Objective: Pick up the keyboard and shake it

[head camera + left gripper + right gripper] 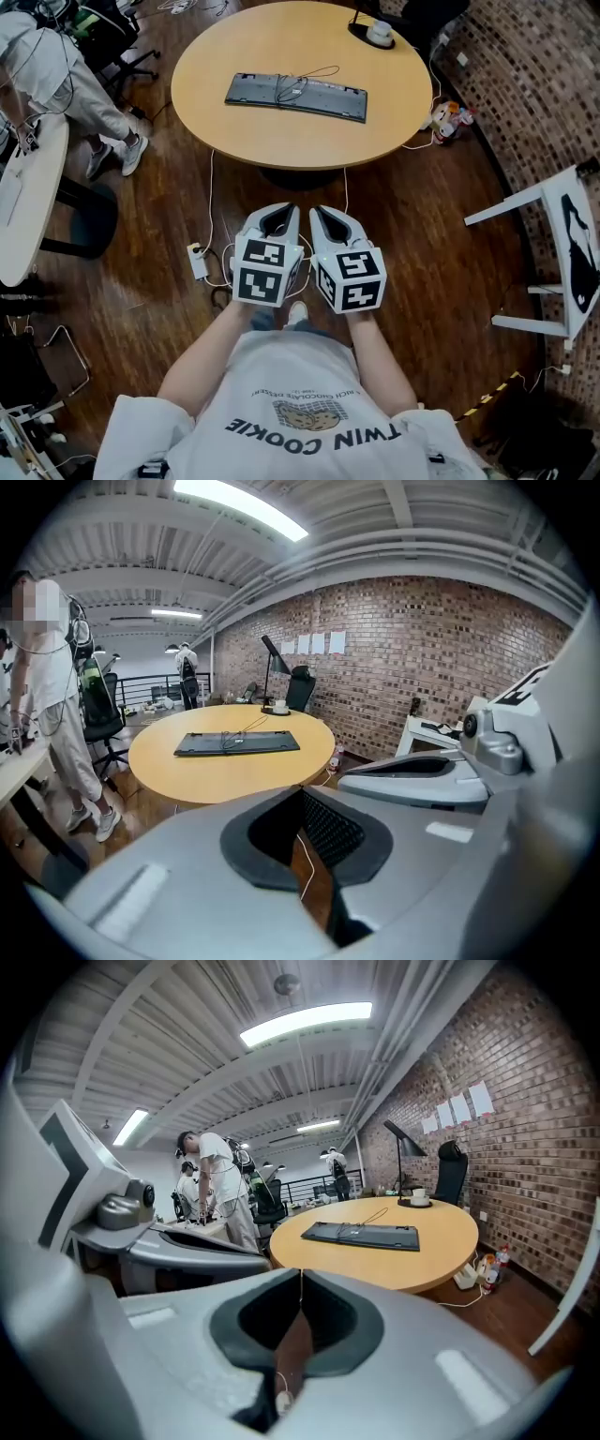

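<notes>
One keyboard (295,97), one table (272,42), two closed tools (280,210) (324,212).

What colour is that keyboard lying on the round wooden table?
Dark grey: the flat rectangular keyboard shows best in the head view.

Matt dark plastic keyboard (295,97), smooth wooden table (234,131), rough brick wall (412,658)

The person's white T-shirt (281,380) bears "TWIN COOKIE" in dark capitals, seen upside down at the near edge; the smaller line beside it is too blurred to read
</notes>
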Motion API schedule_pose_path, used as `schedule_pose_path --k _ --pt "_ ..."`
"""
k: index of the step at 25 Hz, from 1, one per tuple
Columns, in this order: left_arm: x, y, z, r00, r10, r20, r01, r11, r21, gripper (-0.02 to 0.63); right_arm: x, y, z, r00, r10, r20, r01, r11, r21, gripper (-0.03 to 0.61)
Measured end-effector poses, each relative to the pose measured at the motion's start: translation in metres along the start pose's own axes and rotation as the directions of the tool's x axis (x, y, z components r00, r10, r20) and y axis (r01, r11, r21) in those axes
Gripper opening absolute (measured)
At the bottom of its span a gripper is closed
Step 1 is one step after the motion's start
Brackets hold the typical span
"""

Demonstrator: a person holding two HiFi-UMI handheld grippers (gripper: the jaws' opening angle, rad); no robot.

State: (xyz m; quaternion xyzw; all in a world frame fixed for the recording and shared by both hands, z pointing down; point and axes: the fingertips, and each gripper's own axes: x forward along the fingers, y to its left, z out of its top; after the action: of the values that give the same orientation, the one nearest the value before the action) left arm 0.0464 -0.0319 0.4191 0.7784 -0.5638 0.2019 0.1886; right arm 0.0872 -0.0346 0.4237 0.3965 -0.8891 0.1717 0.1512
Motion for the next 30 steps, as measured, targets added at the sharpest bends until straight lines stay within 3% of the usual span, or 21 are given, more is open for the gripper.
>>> schedule_pose_path --k 14,23,30 --pt "0.118 0.088 0.052 0.992 -0.118 -0.033 0.118 0.993 0.001 0.008 0.125 -0.064 0.047 0.995 -0.087 -0.045 0.089 0.995 0.048 0.005" --pt "0.176 0.187 0.097 0.982 -0.185 -0.044 0.186 0.983 0.003 0.008 0.206 -0.102 0.086 0.992 -0.101 -0.079 0.11 0.987 0.119 0.014" --pt "0.219 0.272 0.104 0.982 -0.183 -0.048 0.179 0.981 -0.07 0.046 0.223 -0.152 0.095 0.993 -0.088 -0.078 0.104 0.969 0.222 0.031"
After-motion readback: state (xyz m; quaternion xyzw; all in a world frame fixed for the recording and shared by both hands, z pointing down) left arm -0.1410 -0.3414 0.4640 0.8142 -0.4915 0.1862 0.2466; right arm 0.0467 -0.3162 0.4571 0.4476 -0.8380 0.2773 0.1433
